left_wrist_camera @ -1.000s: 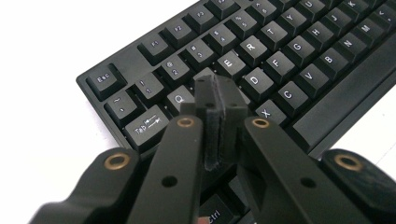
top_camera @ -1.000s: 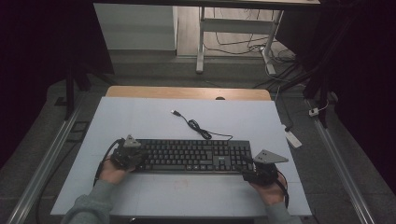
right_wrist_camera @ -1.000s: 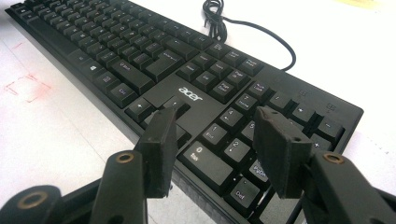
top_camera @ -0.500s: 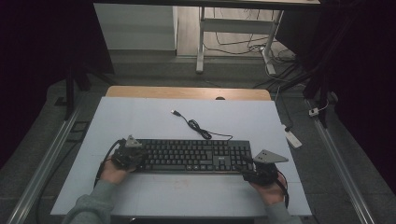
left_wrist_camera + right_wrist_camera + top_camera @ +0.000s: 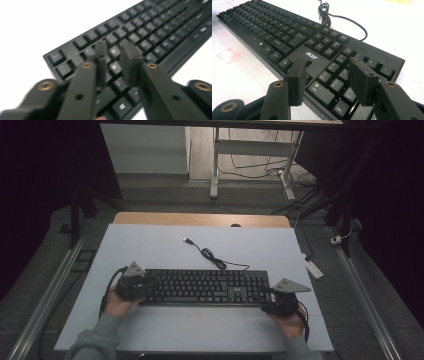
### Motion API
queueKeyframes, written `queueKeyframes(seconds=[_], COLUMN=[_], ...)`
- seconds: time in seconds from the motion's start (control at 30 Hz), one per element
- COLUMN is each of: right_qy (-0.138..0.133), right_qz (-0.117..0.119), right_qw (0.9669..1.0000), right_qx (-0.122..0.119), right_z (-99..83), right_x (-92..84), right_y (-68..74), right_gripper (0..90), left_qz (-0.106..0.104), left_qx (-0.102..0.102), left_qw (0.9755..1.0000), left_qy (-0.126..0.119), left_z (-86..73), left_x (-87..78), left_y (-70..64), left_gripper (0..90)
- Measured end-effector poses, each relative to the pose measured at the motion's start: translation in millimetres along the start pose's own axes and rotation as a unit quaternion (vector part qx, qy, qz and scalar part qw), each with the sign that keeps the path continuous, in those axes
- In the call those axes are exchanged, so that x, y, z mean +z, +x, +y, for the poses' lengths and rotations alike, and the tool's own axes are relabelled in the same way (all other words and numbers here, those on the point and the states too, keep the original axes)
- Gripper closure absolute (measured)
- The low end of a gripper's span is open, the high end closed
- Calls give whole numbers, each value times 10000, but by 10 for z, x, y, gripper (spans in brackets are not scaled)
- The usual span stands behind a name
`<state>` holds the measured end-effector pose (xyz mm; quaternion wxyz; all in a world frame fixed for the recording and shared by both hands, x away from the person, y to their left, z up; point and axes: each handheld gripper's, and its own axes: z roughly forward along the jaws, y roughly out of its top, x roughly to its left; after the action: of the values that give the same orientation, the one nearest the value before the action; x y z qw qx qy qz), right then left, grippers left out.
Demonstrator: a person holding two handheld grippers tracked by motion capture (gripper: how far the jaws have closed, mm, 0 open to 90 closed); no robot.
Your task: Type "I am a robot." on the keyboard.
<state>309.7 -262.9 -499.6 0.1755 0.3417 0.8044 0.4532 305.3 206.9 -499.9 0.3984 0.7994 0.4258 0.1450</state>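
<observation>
A black keyboard (image 5: 205, 287) lies across the white mat, its cable (image 5: 210, 256) curling away to a loose plug (image 5: 188, 241). My left gripper (image 5: 149, 284) rests at the keyboard's left end. In the left gripper view the keyboard (image 5: 140, 37) is blurred. There my left gripper (image 5: 114, 46) hovers over the keys with a narrow gap; its jaws have just been opening, and nothing is between them. My right gripper (image 5: 262, 297) is at the right end. In its own view my right gripper (image 5: 327, 63) stands open above the number pad of the keyboard (image 5: 287, 32).
The white mat (image 5: 150, 250) covers a wooden table (image 5: 200, 219). A small white device (image 5: 314, 268) lies off the mat's right side. Faint red marks (image 5: 227, 55) show on the mat near the keyboard's front. Metal table legs and cables stand beyond the far edge.
</observation>
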Motion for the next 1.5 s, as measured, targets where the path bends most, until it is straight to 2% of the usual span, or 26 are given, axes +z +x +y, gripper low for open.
queueKeyframes(seconds=[0.1,0.17,0.3,0.4,0.53,0.67,0.83,0.97,1.13,1.33,1.5], right_qy=[23,18,-11,-21,-14,-32,-25,-10,36,10,12], right_qz=[10,15,-15,-45,-62,-63,-77,-74,-98,-109,-80], right_qw=[10000,10000,10000,10000,10000,10000,10000,10000,9999,9999,10000], right_qx=[12,25,17,19,33,40,34,41,-2,12,-12], right_z=[-24,-30,-25,-21,-24,-30,-31,-35,-35,-43,-43], right_x=[-2,-9,-38,-44,-39,-47,-47,-38,-33,-66,-59], right_y=[-26,-44,-56,-62,-76,-83,-81,-73,-66,-78,-75], right_gripper=[493,493,493,493,493,493,493,493,493,493,493], left_qz=[-248,-366,-488,-580,-684,-690,-821,-901,-1006,-1074,-1108], left_qx=[-93,-132,-140,-177,-323,-348,-350,-228,-205,35,151], left_qw=[9995,9990,9982,9975,9961,9958,9946,9943,9933,9932,9930], left_qy=[-192,-219,-305,-373,-444,-488,-522,-526,-525,-438,-387], left_z=[40,70,105,123,131,142,152,170,186,206,224], left_x=[-25,-35,-57,-78,-104,-120,-138,-134,-111,-64,-24], left_y=[-32,-58,-121,-131,-115,-117,-136,-181,-237,-357,-435], left_gripper=[561,478,394,378,372,368,361,360,360,361,362])
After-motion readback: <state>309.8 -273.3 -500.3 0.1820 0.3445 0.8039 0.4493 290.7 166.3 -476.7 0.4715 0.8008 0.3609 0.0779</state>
